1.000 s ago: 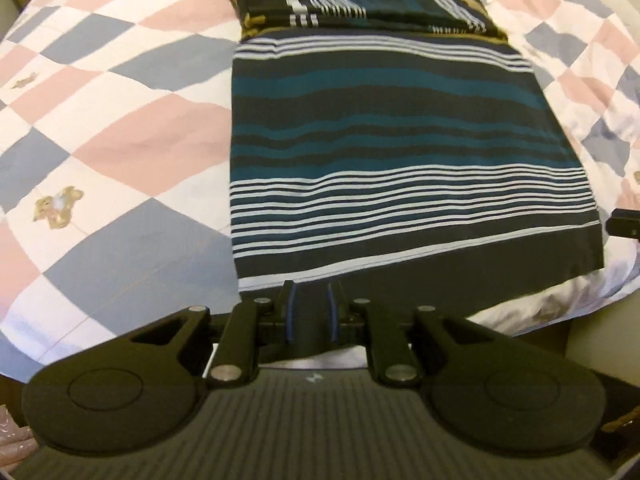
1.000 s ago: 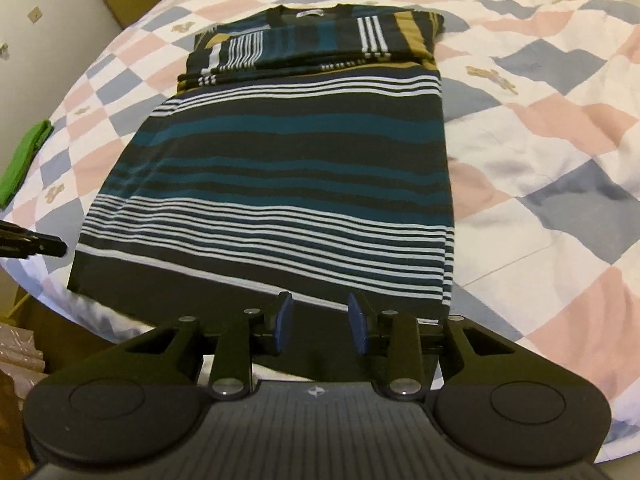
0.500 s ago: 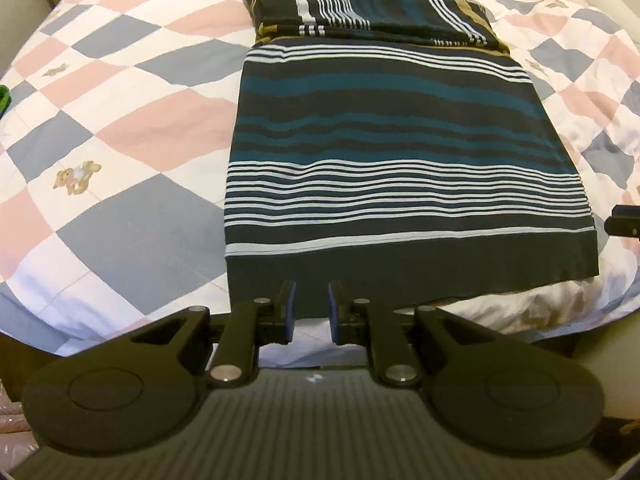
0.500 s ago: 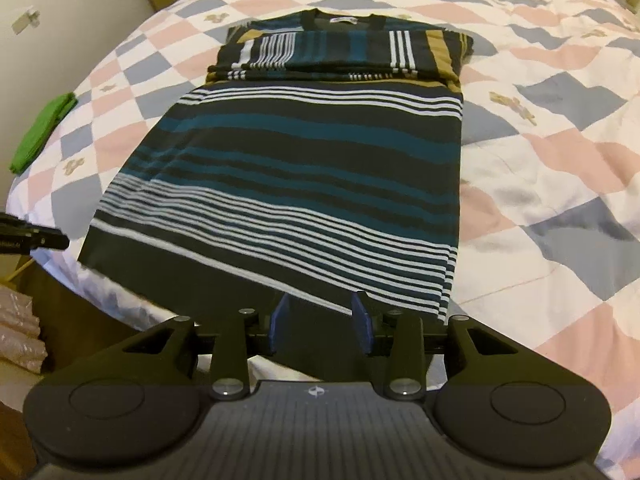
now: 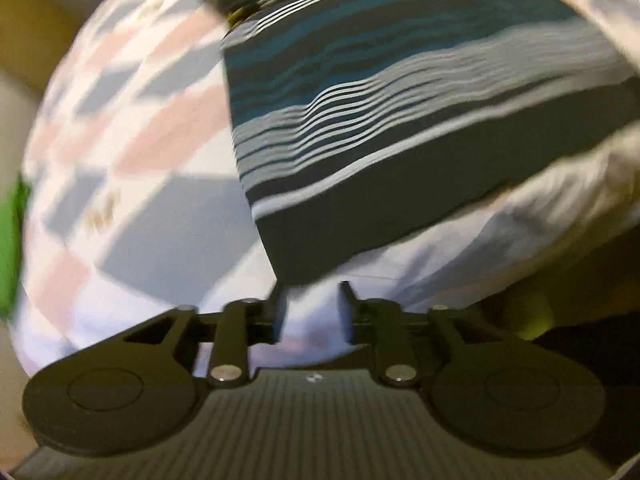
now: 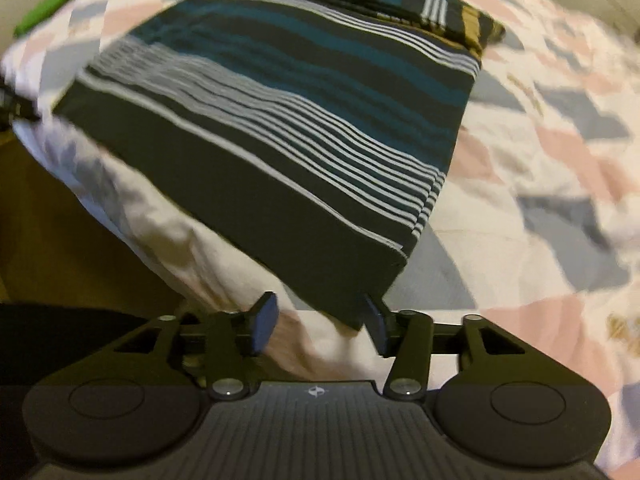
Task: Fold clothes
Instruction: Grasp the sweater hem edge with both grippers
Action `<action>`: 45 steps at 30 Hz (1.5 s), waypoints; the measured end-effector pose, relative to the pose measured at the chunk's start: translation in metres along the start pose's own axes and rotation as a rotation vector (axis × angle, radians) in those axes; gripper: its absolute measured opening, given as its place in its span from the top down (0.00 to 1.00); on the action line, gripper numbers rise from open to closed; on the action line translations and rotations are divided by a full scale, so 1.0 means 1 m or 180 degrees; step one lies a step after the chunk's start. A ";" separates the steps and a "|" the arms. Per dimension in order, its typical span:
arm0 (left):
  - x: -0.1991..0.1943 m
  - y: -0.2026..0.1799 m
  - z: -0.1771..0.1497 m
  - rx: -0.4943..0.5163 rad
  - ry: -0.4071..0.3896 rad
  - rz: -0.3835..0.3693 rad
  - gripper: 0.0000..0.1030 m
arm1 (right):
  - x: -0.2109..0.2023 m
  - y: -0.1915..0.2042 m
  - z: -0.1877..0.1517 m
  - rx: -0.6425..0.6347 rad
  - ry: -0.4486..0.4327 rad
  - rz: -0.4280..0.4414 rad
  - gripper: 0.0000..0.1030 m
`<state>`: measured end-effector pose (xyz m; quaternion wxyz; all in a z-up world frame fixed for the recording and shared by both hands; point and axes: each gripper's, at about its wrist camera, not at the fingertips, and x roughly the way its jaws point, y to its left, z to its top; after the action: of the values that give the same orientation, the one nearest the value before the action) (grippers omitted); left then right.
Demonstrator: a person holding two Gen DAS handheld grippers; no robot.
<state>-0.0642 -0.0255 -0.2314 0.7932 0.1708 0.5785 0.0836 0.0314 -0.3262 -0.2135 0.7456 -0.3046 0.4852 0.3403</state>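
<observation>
A dark shirt with teal and white stripes point(image 5: 400, 112) point(image 6: 288, 120) lies flat on the bed, its sleeves folded across the far end. My left gripper point(image 5: 310, 308) is open just short of the hem's near left corner, nothing between its fingers. My right gripper point(image 6: 318, 320) is open wide at the hem's near right corner; that corner hangs just in front of its right finger point(image 6: 374, 328). Both views are tilted and blurred by motion.
The bed's quilt point(image 5: 132, 152) point(image 6: 552, 152) is checked in pink, grey-blue and white and drops away at its near edge. A green cloth point(image 5: 10, 240) point(image 6: 52, 0) lies far off to the left of the shirt.
Both grippers have opened wider and moved down to the hem's near corners. Each view has rolled to a slant, and the left gripper was shut a second ago.
</observation>
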 end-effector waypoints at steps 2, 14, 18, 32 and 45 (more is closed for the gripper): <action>0.007 -0.015 -0.004 0.0543 -0.0084 0.0185 0.65 | 0.004 0.009 -0.004 -0.0254 -0.0004 -0.0149 0.41; 0.058 -0.058 -0.042 0.2578 -0.0376 0.0916 0.62 | 0.040 0.058 -0.037 -0.1821 -0.0089 -0.0885 0.34; 0.067 -0.055 -0.045 0.2737 -0.0404 0.0985 0.62 | 0.046 0.061 -0.044 -0.2199 -0.0232 -0.1096 0.39; 0.020 0.003 0.007 0.2206 -0.0296 0.0162 0.95 | 0.011 -0.004 -0.002 -0.1990 -0.0101 -0.0559 1.00; 0.050 -0.017 -0.014 0.2432 -0.0164 0.0126 0.84 | 0.036 0.037 -0.043 -0.2439 0.0063 -0.0593 0.56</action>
<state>-0.0630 -0.0218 -0.2860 0.6849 0.4673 0.5444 -0.1272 -0.0096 -0.3311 -0.2669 0.6009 -0.6069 0.3005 0.4247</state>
